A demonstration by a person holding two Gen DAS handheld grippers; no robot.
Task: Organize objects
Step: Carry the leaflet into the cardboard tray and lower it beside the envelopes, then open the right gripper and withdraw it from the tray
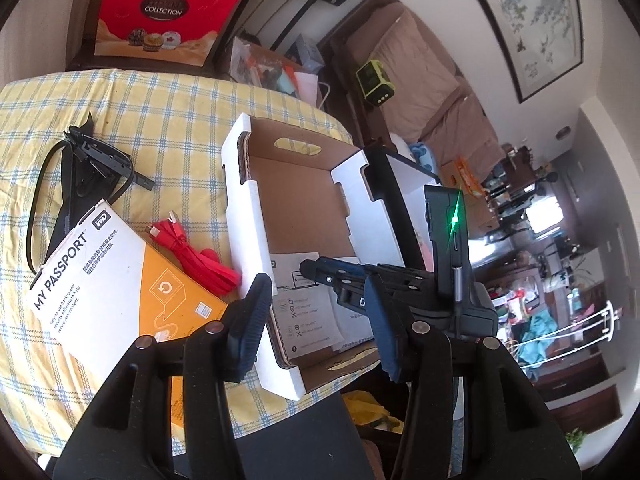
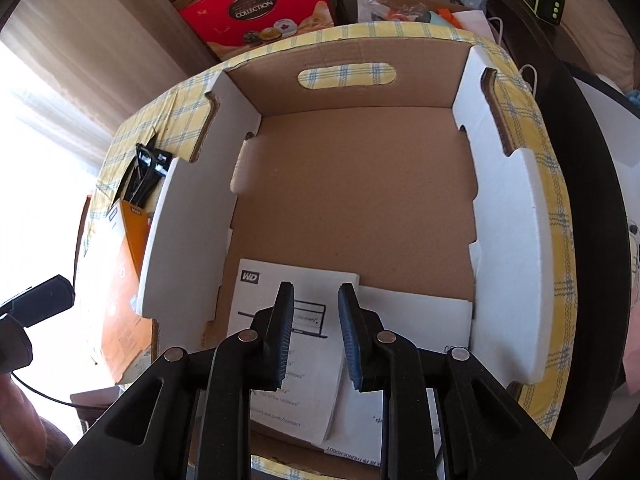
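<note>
The cardboard tray [image 2: 352, 184], white outside and brown inside, sits on a surface [image 1: 132, 108] covered in a yellow cloth with blue check lines. A slot handle is cut in its far wall at 12 o'clock in the right wrist view.

Inside the tray, at its near end, lie white leaflets [image 2: 280, 308]. The top one bears a "WD" logo at its upper left corner, a line drawing of a laptop, and small lines of print; only "Utilities" and part of a web address ending in "contact" can be read.

The right claw [image 2: 314, 332] points down over these leaflets with its jaws a little apart. Nothing is gripped between the pads; the paper lies flat beneath them.

The left claw [image 1: 316, 324] hangs over the tray's near left corner, jaws partly open and empty, with the tray's white side wall rising between them in that view.

Outside the tray at 9 o'clock in the left wrist view lies a white and orange box [image 1: 116, 280] printed "MY PASSPORT" with a "WD" badge and some small text too fine to read. Beside it, toward the tray, a coiled red cable [image 1: 200, 252] touches the box's edge. At 10 o'clock rests a black cable with a bracket [image 1: 88, 164].

Beyond the surface at 11 o'clock stands a red gift box [image 1: 164, 16] marked "COLLECTION".
</note>
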